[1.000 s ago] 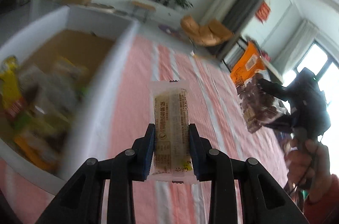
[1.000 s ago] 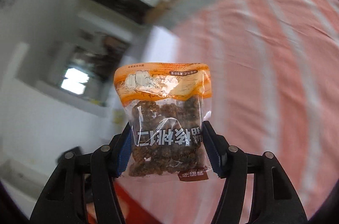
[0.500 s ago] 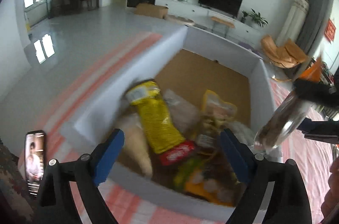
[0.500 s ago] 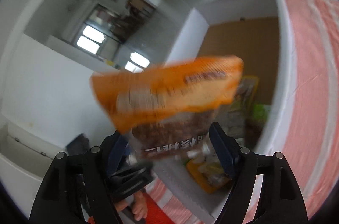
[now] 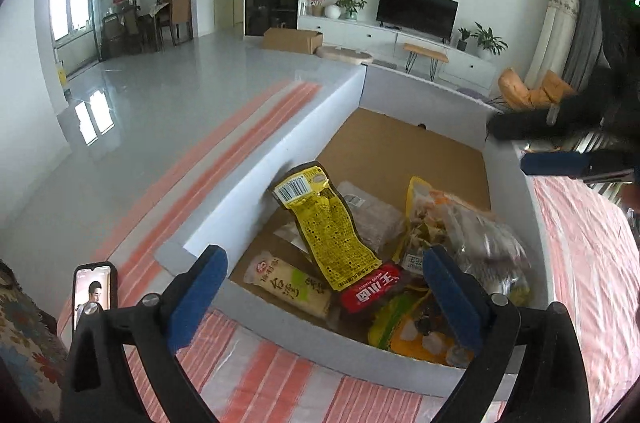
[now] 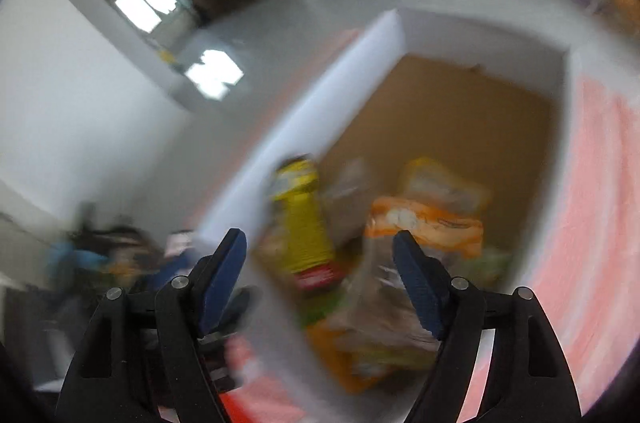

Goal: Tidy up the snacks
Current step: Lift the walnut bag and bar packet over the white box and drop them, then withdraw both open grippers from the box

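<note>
While both hand-held grippers (image 5: 324,287) (image 6: 320,275) gape empty, crinkly packets (image 5: 328,227) fill the cardboard box (image 5: 280,151).

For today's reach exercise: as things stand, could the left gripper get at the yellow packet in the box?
Probably yes. The left gripper is open and empty above the near wall of the box, and the yellow packet lies on top of the other snacks with nothing over it.
</note>
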### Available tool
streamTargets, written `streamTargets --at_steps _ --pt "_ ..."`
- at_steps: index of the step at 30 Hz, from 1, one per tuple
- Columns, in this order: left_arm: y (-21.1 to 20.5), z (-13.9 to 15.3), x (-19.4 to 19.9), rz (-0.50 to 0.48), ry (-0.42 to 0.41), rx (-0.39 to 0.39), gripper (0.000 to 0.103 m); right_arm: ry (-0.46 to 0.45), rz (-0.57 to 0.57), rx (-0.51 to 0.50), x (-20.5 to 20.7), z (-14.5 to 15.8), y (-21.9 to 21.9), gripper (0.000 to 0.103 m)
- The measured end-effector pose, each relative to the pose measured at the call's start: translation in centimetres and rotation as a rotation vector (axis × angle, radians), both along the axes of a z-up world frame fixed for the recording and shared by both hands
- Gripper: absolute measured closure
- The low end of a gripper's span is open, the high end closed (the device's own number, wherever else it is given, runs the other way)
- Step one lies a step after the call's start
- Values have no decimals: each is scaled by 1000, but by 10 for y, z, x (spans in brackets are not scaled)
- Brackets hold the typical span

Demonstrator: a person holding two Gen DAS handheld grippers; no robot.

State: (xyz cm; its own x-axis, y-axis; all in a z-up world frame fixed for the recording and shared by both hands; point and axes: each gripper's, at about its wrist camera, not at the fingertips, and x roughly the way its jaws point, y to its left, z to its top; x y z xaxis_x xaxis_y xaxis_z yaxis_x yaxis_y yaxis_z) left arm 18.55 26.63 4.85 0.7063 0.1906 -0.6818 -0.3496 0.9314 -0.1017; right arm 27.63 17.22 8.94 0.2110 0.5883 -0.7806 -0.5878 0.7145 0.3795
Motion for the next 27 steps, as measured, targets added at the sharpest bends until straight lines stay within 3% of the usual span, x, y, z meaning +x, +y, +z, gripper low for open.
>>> streamTargets --at_steps 2,3,7,9,12,16,19,22,23,26,27 --pt "-3 5 -3 -1 -25 8 5 61 29 127 -2 8 -4 24" --pt "-5 8 -5 0 -45 15 5 31 33 143 -9 16 -3 24" --pt "-21 30 -17 13 -143 93 0 -283 -20 28 -41 43 -8 24" --pt "-26 39 -20 13 -161 106 0 -388 -50 -14 -60 45 -21 24" --pt "-31 47 -15 -15 -139 80 0 -422 -75 -96 -61 32 -36 24" --pt "-39 50 -10 -6 -101 144 0 -439 -87 -130 -75 27 -58 24" --pt "-42 52 -12 -18 -96 142 0 -494 -93 -94 -93 33 -74 24" --pt "-45 53 -14 -10 -98 155 0 -645 -123 14 -119 51 -87 21" --pt "-45 53 -14 0 -96 163 0 -641 -115 29 -122 53 -88 14" --pt "-46 55 -14 -4 -92 141 0 -435 -60 -36 -100 42 -71 15" --pt "-45 55 -14 -6 -93 134 0 -415 -74 -19 -99 42 -72 15"
